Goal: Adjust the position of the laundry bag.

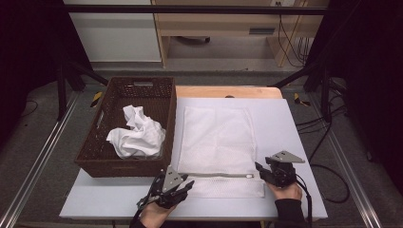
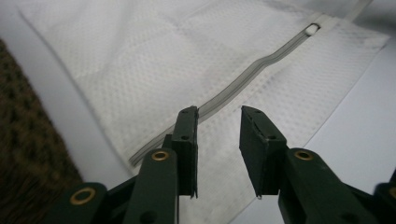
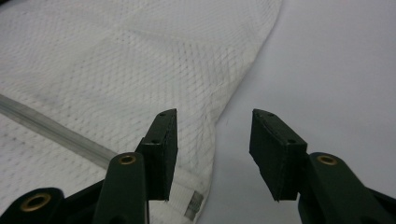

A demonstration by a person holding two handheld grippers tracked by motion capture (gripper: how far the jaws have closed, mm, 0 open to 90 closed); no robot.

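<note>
Both sets of jaws stand parted with nothing between the pads. Left gripper [image 1: 183,186] hovers over the near left end of the zipper [image 2: 243,79]; right gripper [image 1: 264,172] sits just beside its right end. Mesh laundry bag [image 1: 216,137] lies flat on the table [image 1: 294,142], zipper apparently closed. White cloth [image 1: 138,135] sits crumpled in the basket [image 1: 95,152], not yet bagged. Judged: early stage; opening and loading remain.
</note>
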